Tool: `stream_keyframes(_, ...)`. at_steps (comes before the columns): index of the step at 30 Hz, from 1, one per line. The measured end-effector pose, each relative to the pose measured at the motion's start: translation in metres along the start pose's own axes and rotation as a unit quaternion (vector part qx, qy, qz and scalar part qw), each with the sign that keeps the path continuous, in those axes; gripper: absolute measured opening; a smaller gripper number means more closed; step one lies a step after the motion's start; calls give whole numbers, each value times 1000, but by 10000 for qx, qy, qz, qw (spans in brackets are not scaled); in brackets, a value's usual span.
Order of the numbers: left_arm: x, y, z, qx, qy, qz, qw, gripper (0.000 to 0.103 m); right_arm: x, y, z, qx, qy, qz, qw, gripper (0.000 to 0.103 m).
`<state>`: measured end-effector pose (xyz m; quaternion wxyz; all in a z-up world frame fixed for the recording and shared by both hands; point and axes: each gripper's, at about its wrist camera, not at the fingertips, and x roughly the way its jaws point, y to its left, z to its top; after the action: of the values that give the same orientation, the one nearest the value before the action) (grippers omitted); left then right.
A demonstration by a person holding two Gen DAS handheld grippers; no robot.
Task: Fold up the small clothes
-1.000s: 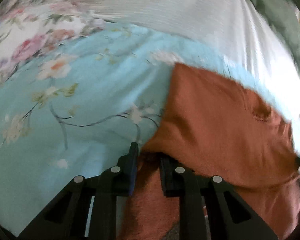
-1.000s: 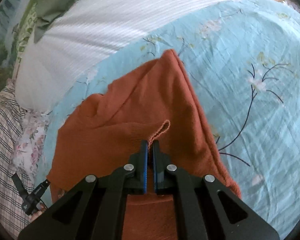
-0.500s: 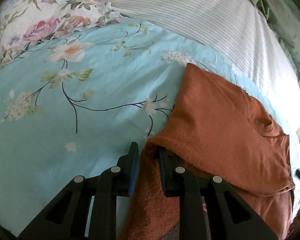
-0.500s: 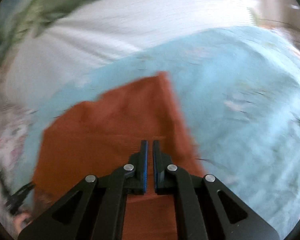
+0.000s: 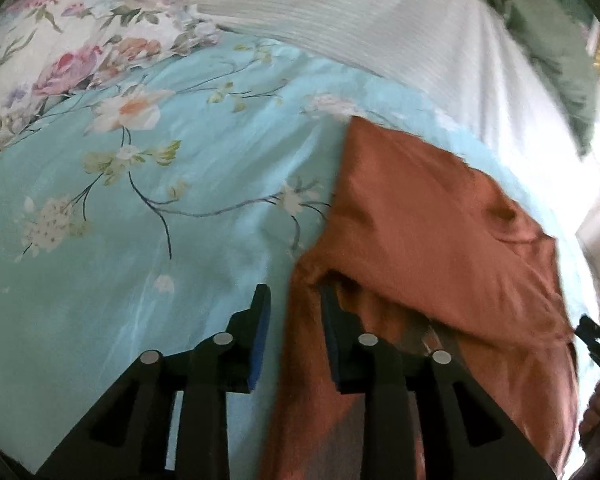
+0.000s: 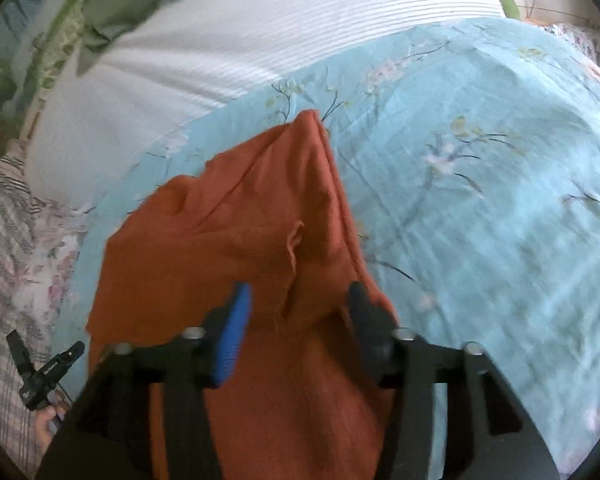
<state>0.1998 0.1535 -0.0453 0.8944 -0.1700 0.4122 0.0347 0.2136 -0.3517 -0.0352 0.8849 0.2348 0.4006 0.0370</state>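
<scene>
Here the rust-orange garment [image 6: 236, 248] lies on the bed's turquoise floral sheet [image 5: 148, 208], one layer turned over another, its folded point aimed at the striped white pillow [image 6: 228, 60]. Both claws have just been opening. The right claw [image 6: 296, 312] stands wide astride a raised seam ridge, its pads off the cloth; the left claw [image 5: 292, 320] is parted too, with the garment's near edge loose between its fingers. To finish this fold well, draw both back gently so no pad drags the cloth, then press the crease flat.
</scene>
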Motion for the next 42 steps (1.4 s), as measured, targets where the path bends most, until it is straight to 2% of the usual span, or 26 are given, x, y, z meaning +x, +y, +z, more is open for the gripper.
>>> stream_keyframes(4, -24, 4, -20, 205, 94, -340, 9992, 46, -15, -19, -19, 96, 216, 274, 9993, 55)
stream_keyframes(7, -35, 14, -40, 197, 289, -670, 9971, 48, -17, -36, -34, 158, 375, 159, 9990, 55)
stream_keyframes(8, -38, 18, -47, 136, 405, -831, 9956, 48, -18, -41, -40, 200, 451, 244, 9985, 55)
stream_keyframes(11, -44, 28, -64, 7, 665, -1232, 9901, 48, -26, -44, -58, 271, 620, 844, 9941, 55)
stream_keyframes(13, -51, 30, -80, 25, 800, -1425, 9865, 48, -33, -39, -73, 98, 782, 1133, 9904, 55)
stream_keyframes(18, -75, 32, -120, 192, 893, -1656, 9819, 51, -58, -32, -117, -160, 1073, 1787, 9779, 55)
stream_keyframes(23, -102, 35, -161, 259, 949, -1910, 9766, 51, -78, -30, -162, -215, 1074, 2434, 9637, 56)
stream_keyframes(27, -118, 35, -188, 353, 1001, -2034, 9733, 51, -82, -37, -181, -77, 1054, 2843, 9529, 56)
stream_keyframes(29, -118, 40, -196, 285, 1217, -2221, 9670, 50, -80, -39, -187, -58, 1115, 2995, 9475, 56)
stream_keyframes(30, -115, 41, -202, 256, 1385, -2307, 9628, 47, -78, -40, -191, -72, 1168, 3042, 9454, 56)
stream_keyframes(32, -110, 42, -210, 309, 1486, -2245, 9626, 40, -77, -45, -196, -100, 1234, 3071, 9436, 56)
stream_keyframes(35, -107, 43, -209, 276, 1438, -2325, 9615, 39, -79, -50, -203, -132, 1205, 3088, 9434, 56)
stream_keyframes(38, -104, 44, -203, 173, 1441, -2387, 9602, 33, -80, -51, -204, -149, 1191, 3100, 9431, 55)
stream_keyframes(39, -104, 43, -203, 225, 1420, -2372, 9608, 27, -81, -51, -204, -188, 1189, 3077, 9438, 53)
stream_keyframes(40, -102, 42, -200, 263, 1414, -2354, 9612, 16, -81, -51, -204, -242, 1186, 3022, 9455, 46)
stream_keyframes(41, -102, 42, -201, 326, 1410, -2337, 9615, 9, -81, -51, -205, -304, 1191, 2935, 9480, 30)
stream_keyframes(42, -104, 41, -202, 371, 1401, -2343, 9613, 5, -83, -51, -205, -344, 1187, 2889, 9494, 22)
